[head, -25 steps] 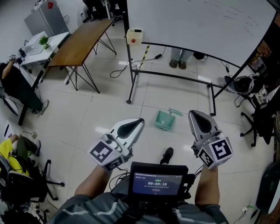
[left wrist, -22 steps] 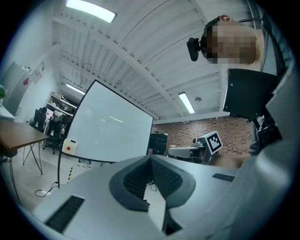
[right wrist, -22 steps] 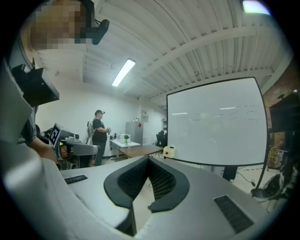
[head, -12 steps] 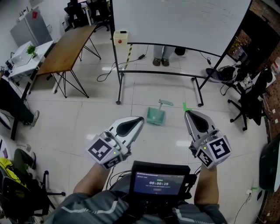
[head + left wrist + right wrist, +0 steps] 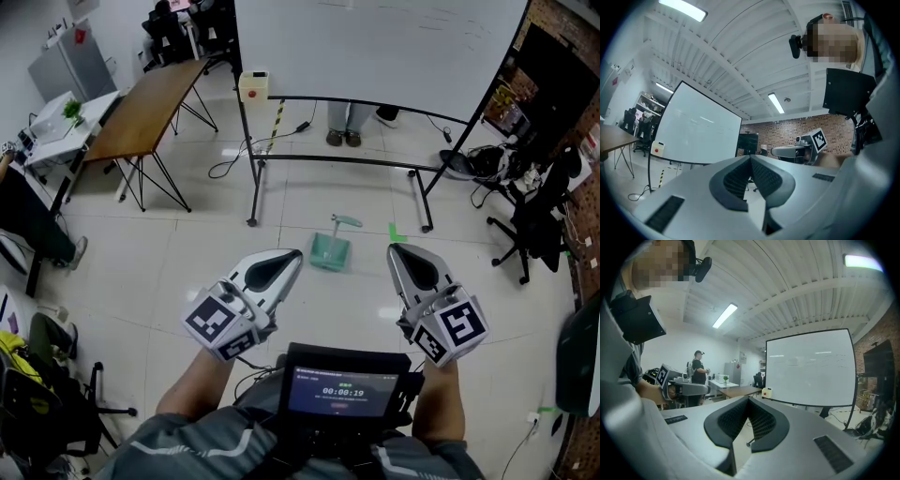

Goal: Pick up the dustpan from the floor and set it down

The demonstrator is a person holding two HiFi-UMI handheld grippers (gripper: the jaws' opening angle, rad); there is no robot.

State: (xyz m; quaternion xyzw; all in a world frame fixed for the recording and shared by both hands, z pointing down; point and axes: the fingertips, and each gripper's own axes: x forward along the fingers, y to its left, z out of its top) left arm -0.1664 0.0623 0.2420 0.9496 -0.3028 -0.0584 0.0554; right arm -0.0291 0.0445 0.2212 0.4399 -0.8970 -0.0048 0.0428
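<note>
Dustpan [image 5: 330, 250]: green, on floor tile at centre of head view, handle at its upper edge, just below whiteboard stand [image 5: 246, 159]. Left gripper [image 5: 294, 254] at its lower left, right gripper [image 5: 393, 250] at its lower right. Both well apart from pan, held level, not aimed down. Both pairs of fingers pressed together, nothing between.

Risks: reaching with closed jaws likely shoves pan across smooth tile; off-centre pinch on slim handle lets pan tilt or drop

Glossy pale tile floor [image 5: 169, 262], smooth green plastic dustpan [image 5: 330, 250], matt wooden tabletop [image 5: 155, 103]
</note>
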